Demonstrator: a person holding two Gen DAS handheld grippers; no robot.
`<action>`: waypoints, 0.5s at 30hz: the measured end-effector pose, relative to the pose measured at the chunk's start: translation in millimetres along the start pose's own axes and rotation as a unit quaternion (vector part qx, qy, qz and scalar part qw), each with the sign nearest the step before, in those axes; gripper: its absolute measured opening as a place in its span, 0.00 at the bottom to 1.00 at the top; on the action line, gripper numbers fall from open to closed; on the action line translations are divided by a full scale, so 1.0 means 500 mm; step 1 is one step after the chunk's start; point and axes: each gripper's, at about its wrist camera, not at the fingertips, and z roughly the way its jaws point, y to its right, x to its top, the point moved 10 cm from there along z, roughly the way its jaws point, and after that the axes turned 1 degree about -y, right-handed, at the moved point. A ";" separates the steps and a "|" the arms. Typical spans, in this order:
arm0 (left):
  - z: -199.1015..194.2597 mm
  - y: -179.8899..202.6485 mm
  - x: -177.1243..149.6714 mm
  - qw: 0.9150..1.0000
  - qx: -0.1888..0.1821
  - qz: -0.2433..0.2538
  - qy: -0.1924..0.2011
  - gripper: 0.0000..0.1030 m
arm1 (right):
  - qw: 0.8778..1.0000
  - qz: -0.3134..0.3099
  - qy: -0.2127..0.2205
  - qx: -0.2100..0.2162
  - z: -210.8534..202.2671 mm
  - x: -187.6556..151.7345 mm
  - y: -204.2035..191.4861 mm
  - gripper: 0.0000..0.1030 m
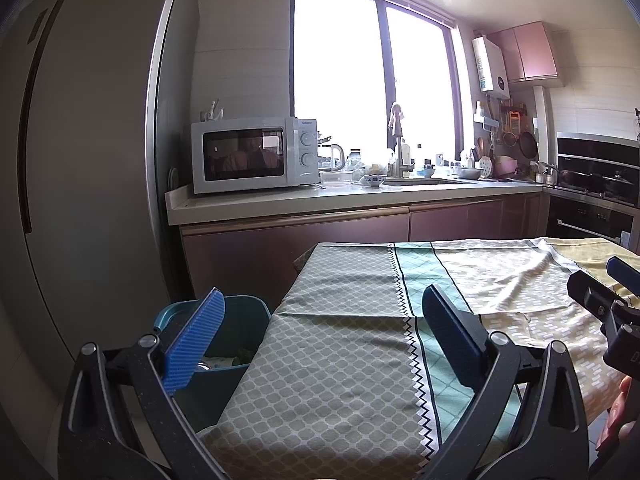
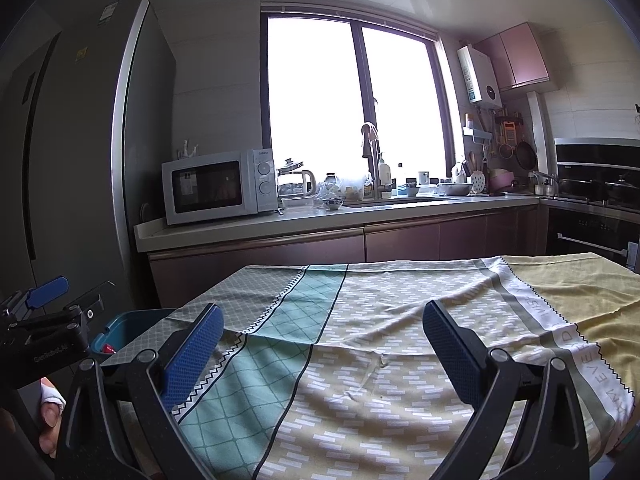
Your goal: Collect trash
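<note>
1. Left gripper: we see its jaws spread wide, nothing between them, held over the left part of the tablecloth.
2. Right gripper: jaws spread too, empty, over the middle of the cloth.
3. Bin: blue, on the floor just beside the table's left edge, between table and fridge.
4. Left view only: we look into the bin and see trash, pale scraps at the bottom; what they are we cannot tell.
5. Right view only: just the bin's rim shows past the cloth corner, with a small red item at it. It also shows the cloth's far yellow end with printed lettering.
6. Each view catches the other gripper at its edge.
7. Both views show the counter with the microwave and sink behind the table.
</note>
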 end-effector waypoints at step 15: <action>0.010 0.007 -0.001 1.000 -0.006 0.002 -0.006 0.95 | 1.000 0.004 -0.003 -0.001 0.003 -0.001 0.009 0.94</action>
